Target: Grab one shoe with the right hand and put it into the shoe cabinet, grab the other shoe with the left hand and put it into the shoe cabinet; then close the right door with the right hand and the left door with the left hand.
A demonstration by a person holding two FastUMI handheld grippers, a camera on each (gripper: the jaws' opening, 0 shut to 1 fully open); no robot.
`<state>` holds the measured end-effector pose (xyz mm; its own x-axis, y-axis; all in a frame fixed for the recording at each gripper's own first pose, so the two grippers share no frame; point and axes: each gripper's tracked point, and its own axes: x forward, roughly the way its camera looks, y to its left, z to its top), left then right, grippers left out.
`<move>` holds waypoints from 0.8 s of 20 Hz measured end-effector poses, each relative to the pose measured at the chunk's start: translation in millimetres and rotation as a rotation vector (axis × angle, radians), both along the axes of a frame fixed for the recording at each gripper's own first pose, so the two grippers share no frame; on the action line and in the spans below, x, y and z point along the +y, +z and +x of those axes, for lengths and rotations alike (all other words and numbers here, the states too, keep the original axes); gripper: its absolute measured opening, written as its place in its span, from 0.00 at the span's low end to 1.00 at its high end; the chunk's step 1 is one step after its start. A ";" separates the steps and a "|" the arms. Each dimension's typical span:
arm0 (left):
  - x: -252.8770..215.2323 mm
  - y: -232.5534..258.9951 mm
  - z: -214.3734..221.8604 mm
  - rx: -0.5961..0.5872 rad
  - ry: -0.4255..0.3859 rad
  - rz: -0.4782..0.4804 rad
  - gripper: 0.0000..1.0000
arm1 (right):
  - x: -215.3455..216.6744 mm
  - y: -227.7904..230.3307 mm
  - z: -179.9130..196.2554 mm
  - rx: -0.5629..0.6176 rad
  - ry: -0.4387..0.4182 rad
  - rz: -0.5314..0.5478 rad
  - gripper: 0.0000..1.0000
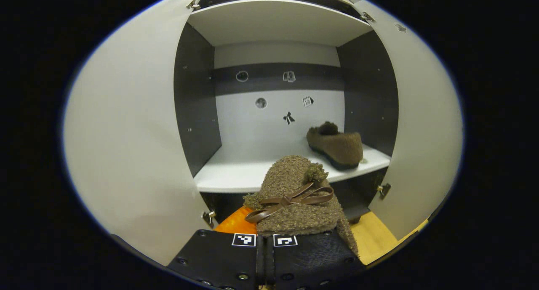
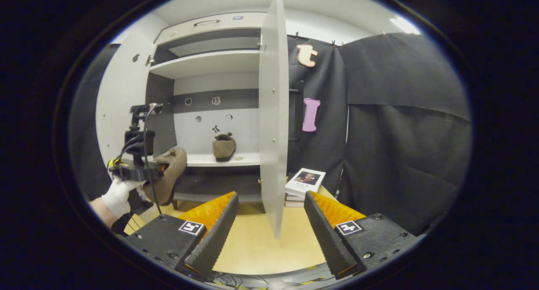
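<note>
My left gripper (image 1: pixel 264 256) is shut on a brown fuzzy shoe (image 1: pixel 297 201) with a ribbon bow, held just in front of the open shoe cabinet (image 1: pixel 236 174). The other brown shoe (image 1: pixel 335 144) lies on the right of the white shelf inside. In the right gripper view my right gripper (image 2: pixel 271 222) stands open with nothing between its fingers, back from the cabinet and facing the edge of the open right door (image 2: pixel 273 113). There the left gripper (image 2: pixel 134 170), in a white-gloved hand (image 2: pixel 116 197), holds the shoe (image 2: pixel 170 172) near the cabinet's left side; the stored shoe (image 2: pixel 223 146) sits on the shelf.
Both doors stand wide open: the left door (image 1: pixel 126 130) and right door (image 1: pixel 421 126) flank the opening. A stack of books (image 2: pixel 304 182) lies on the wooden floor (image 2: pixel 257 239) right of the cabinet, by the black cloth wall (image 2: pixel 400 134). An upper shelf (image 1: pixel 273 22) spans the cabinet.
</note>
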<state>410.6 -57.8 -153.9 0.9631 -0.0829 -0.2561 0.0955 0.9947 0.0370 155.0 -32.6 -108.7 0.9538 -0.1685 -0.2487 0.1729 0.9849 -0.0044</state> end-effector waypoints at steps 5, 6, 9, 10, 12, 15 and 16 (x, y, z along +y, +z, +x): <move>2.5 34.4 72.9 -0.042 0.039 -0.023 0.01 | -2.1 -3.8 3.8 0.008 -0.001 0.006 0.99; 4.2 37.9 87.9 -0.043 0.052 -0.020 0.01 | -3.5 -5.1 4.0 0.013 -0.006 0.005 0.99; 6.8 40.7 126.7 -0.036 0.077 -0.021 0.01 | -8.7 -8.4 4.4 0.024 -0.023 0.010 0.99; 7.6 37.3 141.0 -0.018 0.086 -0.018 0.01 | -10.4 -9.3 4.1 0.029 -0.029 0.010 0.99; 8.0 26.7 161.9 0.021 0.088 0.004 0.01 | -13.9 -10.5 3.6 0.036 -0.040 0.006 0.99; 5.6 -0.4 189.5 0.104 0.089 0.011 0.01 | -19.6 -12.0 2.7 0.046 -0.054 0.006 0.99; 2.9 -11.2 193.7 0.151 0.088 0.004 0.01 | -21.4 -12.8 2.4 0.048 -0.057 0.009 0.99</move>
<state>604.2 -54.9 -165.1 0.9172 0.0014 -0.3984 0.0129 0.9994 0.0332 157.4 -54.0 -121.4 0.9296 -0.2201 -0.2956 0.2289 0.9734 -0.0050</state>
